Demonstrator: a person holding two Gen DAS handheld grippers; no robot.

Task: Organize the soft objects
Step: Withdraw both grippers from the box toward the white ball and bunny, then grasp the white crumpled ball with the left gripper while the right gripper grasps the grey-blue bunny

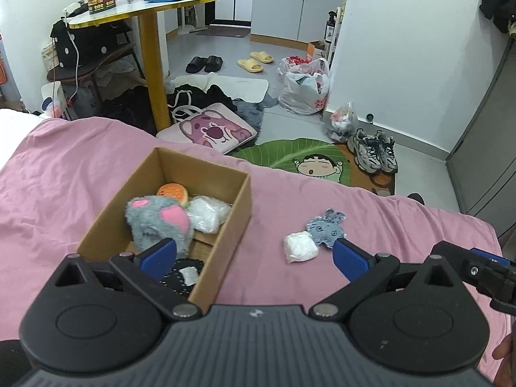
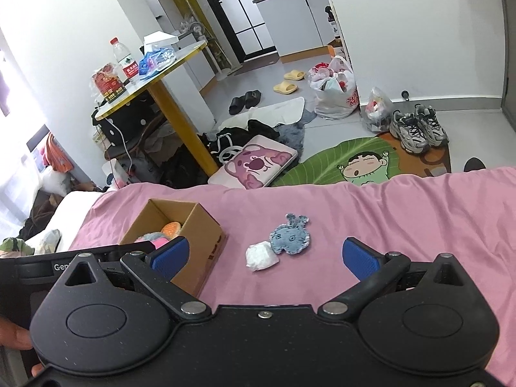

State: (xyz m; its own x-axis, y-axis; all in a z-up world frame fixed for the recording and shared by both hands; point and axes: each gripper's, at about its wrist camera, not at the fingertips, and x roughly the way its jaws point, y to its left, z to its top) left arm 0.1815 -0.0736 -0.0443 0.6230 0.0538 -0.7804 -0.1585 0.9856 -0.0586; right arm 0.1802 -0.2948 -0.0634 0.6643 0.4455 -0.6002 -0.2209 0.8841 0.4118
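An open cardboard box (image 1: pixel 240 206) (image 2: pixel 206 235) sits on the pink bedsheet (image 1: pixel 64 177) (image 2: pixel 419 213). Inside lie a grey plush with pink patches (image 1: pixel 158 219), an orange bun-shaped toy (image 1: pixel 172 193) (image 2: pixel 171 229), a white wrapped bundle (image 1: pixel 206 214) and a dark patch (image 1: pixel 185 271). Right of the box on the sheet lie a blue-grey fabric animal (image 1: pixel 325 225) (image 2: pixel 290 237) and a white wrapped wad (image 1: pixel 300 246) (image 2: pixel 261 256), touching each other. My left gripper (image 1: pixel 254 256) hovers open over the box's near right corner, empty. My right gripper (image 2: pixel 264 256) is open above the white wad, holding nothing.
Past the bed's edge are a pink bear cushion (image 1: pixel 209 129), a green leaf rug (image 1: pixel 290 154), sneakers (image 1: pixel 375 151), plastic bags (image 1: pixel 303 87), slippers and dark clothes. A yellow-legged round table (image 1: pixel 148 9) with a bottle and packets stands at the left. A grey cabinet (image 1: pixel 483 148) is on the right.
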